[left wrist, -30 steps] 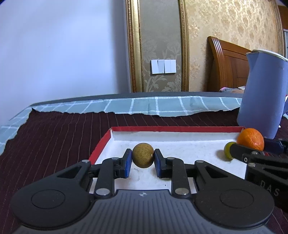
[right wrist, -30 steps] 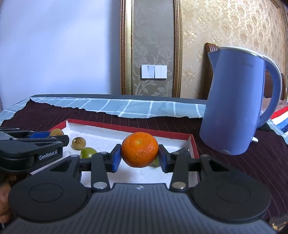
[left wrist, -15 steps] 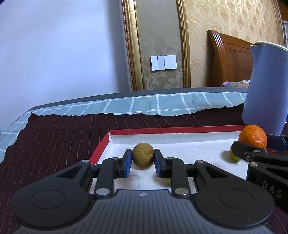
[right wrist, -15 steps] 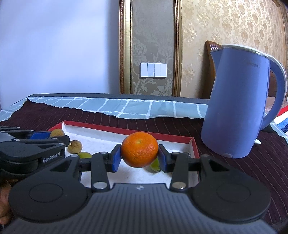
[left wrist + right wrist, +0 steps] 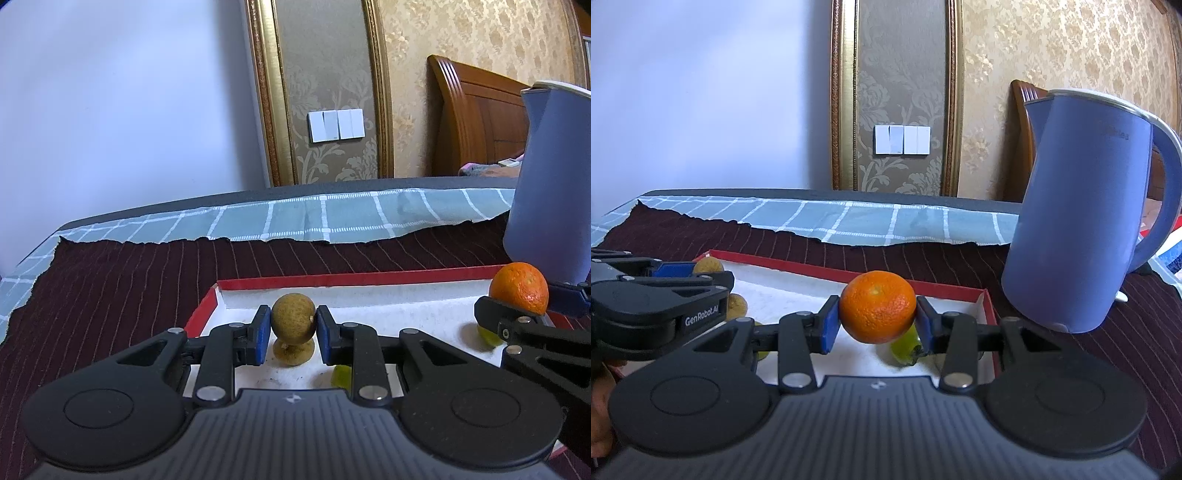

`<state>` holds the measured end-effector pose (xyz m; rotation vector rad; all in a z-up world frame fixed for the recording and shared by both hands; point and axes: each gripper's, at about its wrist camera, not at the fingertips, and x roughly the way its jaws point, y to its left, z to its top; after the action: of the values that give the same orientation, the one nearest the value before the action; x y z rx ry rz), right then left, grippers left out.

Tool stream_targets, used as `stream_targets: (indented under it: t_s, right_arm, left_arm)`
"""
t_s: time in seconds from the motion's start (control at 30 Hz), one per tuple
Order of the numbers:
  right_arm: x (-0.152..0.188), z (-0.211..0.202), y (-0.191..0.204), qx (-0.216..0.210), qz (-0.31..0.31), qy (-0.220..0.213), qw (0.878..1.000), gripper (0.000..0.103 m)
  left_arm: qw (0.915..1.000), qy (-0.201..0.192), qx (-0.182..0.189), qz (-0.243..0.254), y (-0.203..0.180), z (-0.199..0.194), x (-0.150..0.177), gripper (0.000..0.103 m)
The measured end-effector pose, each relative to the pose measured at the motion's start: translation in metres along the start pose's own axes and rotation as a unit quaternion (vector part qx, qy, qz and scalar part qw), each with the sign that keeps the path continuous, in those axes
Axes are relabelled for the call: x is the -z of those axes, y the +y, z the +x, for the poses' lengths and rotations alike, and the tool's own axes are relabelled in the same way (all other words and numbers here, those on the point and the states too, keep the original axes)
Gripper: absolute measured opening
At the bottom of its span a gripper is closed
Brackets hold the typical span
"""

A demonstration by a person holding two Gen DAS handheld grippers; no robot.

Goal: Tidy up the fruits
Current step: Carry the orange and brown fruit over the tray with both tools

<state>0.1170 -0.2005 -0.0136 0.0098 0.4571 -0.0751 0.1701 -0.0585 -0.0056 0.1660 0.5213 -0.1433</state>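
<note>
A brown longan (image 5: 293, 319) is being gripped by the left gripper (image 5: 290, 328), blue pads (image 5: 261, 334) pressed on both sides of it. It is being held above the white floor of the red-rimmed tray (image 5: 332, 282). A second brown longan (image 5: 293, 355) is lying on the tray floor directly under the held one, between the fingers. A green fruit (image 5: 341, 374) is partly hidden just behind the left gripper's right finger.

An orange (image 5: 877, 306) is being clamped by the right gripper (image 5: 877, 325), both pads (image 5: 829, 325) in contact with it, held over the tray's (image 5: 991, 314) right end. Another green fruit (image 5: 905, 347) is lying on the tray floor just below and slightly right of the orange, partly hidden by the right finger.

From the right wrist view, the left gripper (image 5: 701, 275) is being seen side-on at the left, with its longan (image 5: 708, 265) peeking out past the pad. One more longan (image 5: 737, 304) is sitting on the tray just beneath it. From the left wrist view, the right gripper (image 5: 517, 314) is being seen at the far right, with the orange (image 5: 519, 286) on top of its finger and a green fruit (image 5: 487, 334) under it.

A blue kettle (image 5: 1082, 221) is standing upright beyond the right gripper, to its right, off the tray, on the dark striped cloth (image 5: 923, 264). A teal checked cloth (image 5: 314, 218) is lying further ahead.
</note>
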Motion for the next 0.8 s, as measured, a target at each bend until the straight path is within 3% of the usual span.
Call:
stream_targets:
  t_s: [0.8]
  right_arm:
    - [-0.001, 0.026, -0.008, 0.001, 0.016, 0.019, 1.000, 0.040]
  left_arm:
    - [0.9997, 0.019, -0.014, 0.009, -0.013, 0.029, -0.016, 0.026]
